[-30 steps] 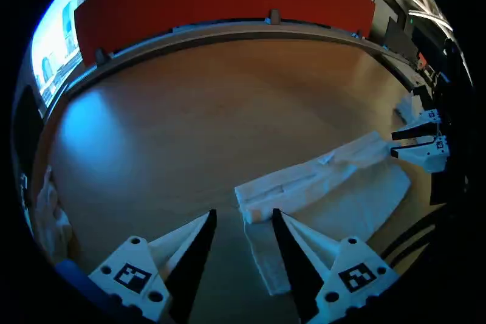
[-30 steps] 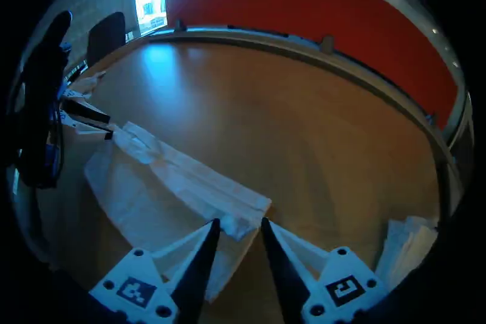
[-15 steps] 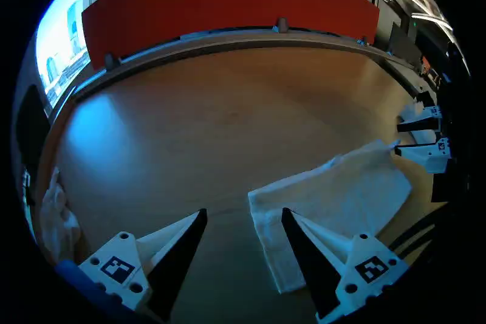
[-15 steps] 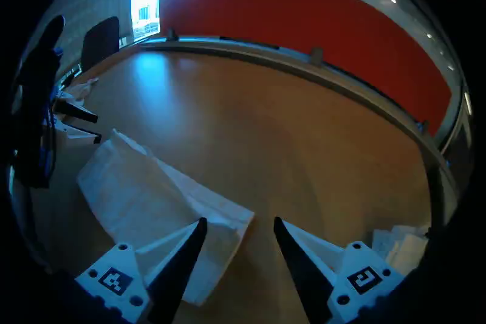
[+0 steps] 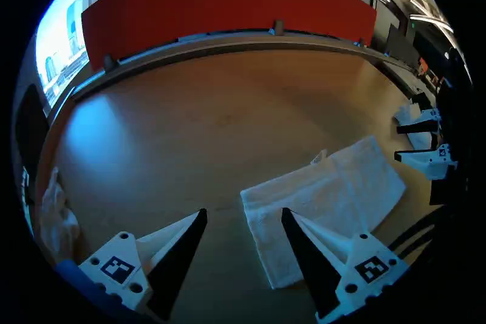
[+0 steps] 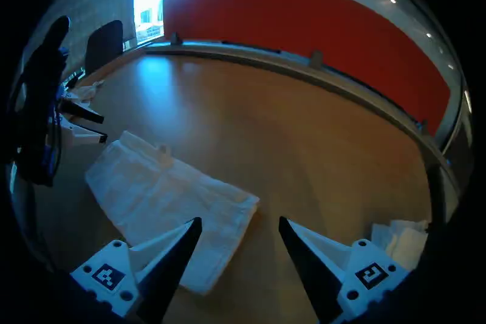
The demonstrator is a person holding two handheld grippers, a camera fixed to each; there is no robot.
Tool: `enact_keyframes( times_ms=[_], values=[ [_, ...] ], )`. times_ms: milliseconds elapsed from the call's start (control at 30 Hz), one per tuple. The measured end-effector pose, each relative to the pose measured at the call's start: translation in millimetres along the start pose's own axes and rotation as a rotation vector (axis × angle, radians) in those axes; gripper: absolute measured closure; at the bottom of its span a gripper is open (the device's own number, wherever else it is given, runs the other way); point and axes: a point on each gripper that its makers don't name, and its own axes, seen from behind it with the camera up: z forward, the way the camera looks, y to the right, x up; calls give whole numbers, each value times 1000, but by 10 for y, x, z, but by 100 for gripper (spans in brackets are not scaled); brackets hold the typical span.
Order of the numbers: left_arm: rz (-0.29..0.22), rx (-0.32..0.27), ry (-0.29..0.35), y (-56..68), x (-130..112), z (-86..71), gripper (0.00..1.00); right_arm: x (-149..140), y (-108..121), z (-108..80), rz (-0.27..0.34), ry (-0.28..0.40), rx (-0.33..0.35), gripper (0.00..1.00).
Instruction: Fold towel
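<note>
Lower right, left gripper view | towel (image 5: 328, 193) long axis runs from left gripper (image 5: 243, 211) to right gripper (image 6: 240, 220) | both spread, empty

Dim, blue-tinged daylight from a blown-out window (image 5: 58, 50) glares on the table (image 5: 212, 111); fisheye edges bend and darken.

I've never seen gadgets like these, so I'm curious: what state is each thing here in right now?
towel: folded, lying flat on the table.
left gripper: open, holding nothing.
right gripper: open, holding nothing.
spare cloths: loosely piled near the table's edge.
</note>
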Motion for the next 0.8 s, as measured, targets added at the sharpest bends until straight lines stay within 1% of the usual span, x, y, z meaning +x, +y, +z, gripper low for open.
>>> enact_keyframes(
  times_ms=[200, 567, 800],
  values=[
    [-4, -2, -3, 31, -69, -72, 9, -63, -51, -94, -2, -1, 8, 2],
    [-33, 7, 1, 52, -261, -314, 9, -210, -178, -319, 5, 0, 17, 2],
    [-40, 11, 3, 66, -368, -425, 9, -289, -214, -421, 13, 0, 19, 2]
  ],
)
